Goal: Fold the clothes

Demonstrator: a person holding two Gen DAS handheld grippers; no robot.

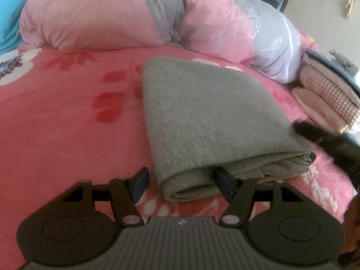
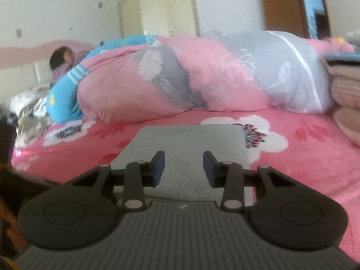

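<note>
A grey-green garment [image 1: 209, 121] lies folded into a thick rectangle on the pink flowered bedsheet [image 1: 56, 112]. My left gripper [image 1: 182, 183] is open at its near folded edge, low over the sheet, with one finger on each side of the near left corner. In the right wrist view the same folded garment [image 2: 186, 148] lies just beyond my right gripper [image 2: 183, 168], which is open and empty above its near part. The right gripper's dark tip [image 1: 315, 135] shows blurred at the garment's right edge in the left wrist view.
A rolled pink and grey quilt [image 2: 202, 76] lies across the back of the bed. A person [image 2: 63, 58] lies at the far left beside a blue blanket [image 2: 65, 94]. A stack of folded clothes [image 1: 326, 90] sits at the right edge. A wardrobe [image 2: 157, 13] and a door [image 2: 283, 4] stand behind.
</note>
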